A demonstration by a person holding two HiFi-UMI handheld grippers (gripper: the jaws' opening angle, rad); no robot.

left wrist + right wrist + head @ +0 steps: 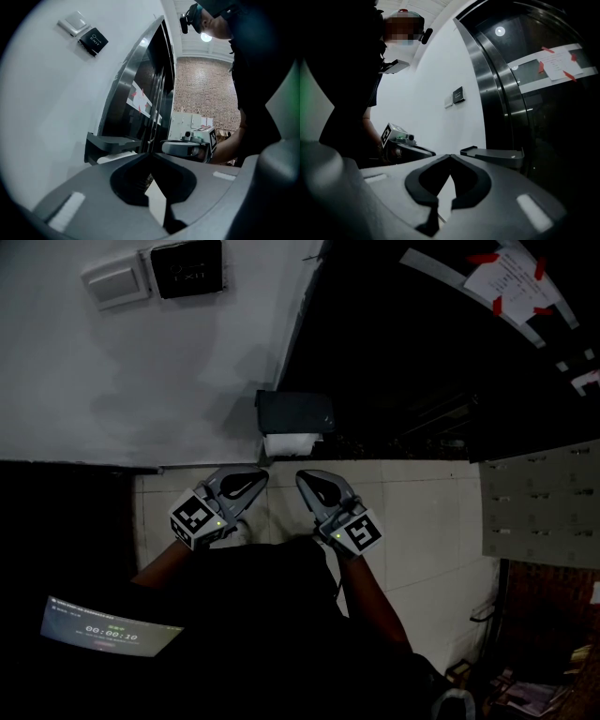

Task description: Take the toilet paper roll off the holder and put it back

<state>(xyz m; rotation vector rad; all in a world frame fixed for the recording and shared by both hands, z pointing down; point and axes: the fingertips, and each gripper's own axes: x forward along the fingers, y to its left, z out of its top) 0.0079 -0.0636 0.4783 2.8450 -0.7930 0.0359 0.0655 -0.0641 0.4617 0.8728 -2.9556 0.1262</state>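
A dark toilet paper holder (293,412) is fixed low on the white wall, with the white roll (291,443) showing under its cover. Both grippers hang just below and in front of it, pointing at it and apart from it. My left gripper (262,473) is shut with nothing between its tips. My right gripper (301,475) is shut too, also holding nothing. In the left gripper view the holder (108,142) and roll (115,157) lie beyond the closed tips, and the right gripper (187,147) shows at the right. In the right gripper view the holder (494,156) sits just past the tips.
A white switch plate (115,282) and a black exit button (187,268) are high on the wall. A dark metal-framed door (441,362) with a paper taped on it (511,277) stands right of the holder. The floor (422,512) is pale tile. A lit timer screen (108,629) is at lower left.
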